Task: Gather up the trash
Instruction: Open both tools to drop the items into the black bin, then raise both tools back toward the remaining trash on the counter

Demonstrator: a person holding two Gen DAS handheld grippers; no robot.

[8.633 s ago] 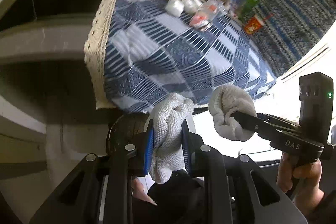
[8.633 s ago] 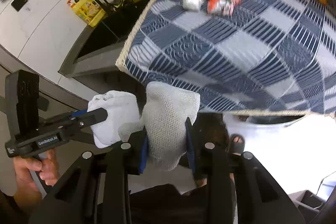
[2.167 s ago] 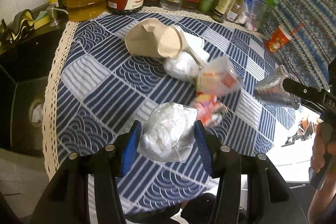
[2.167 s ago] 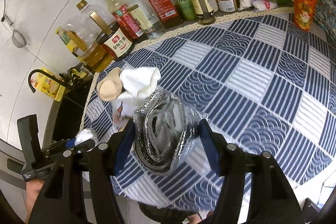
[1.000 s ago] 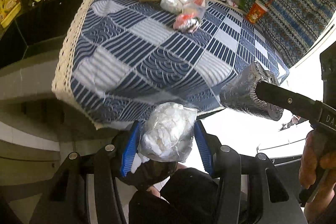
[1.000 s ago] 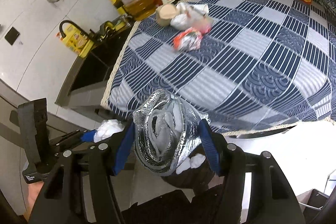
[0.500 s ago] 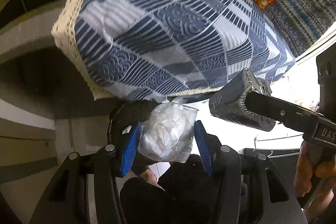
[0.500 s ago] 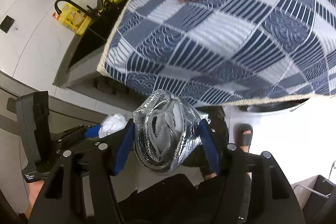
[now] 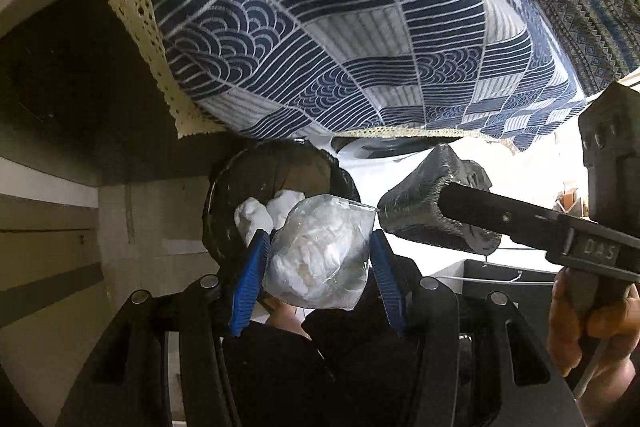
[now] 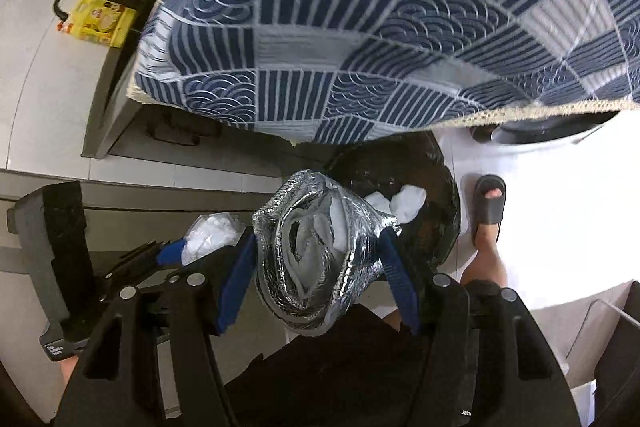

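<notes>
My left gripper is clamped across the belly of a clear bag of white tissue; it looks light, soft and slippery, so mid-body is the right hold. My right gripper squeezes a crumpled foil wrapper the same way, thin and easily crushed. Both tilt steeply down, and the black bin sits just beyond the jaws

Left gripper pointing steeply down, blue pads clamped on load. Right gripper likewise – pads clamped, tilted down. Right hand wrapped round handle – sandalled foot below.
</notes>
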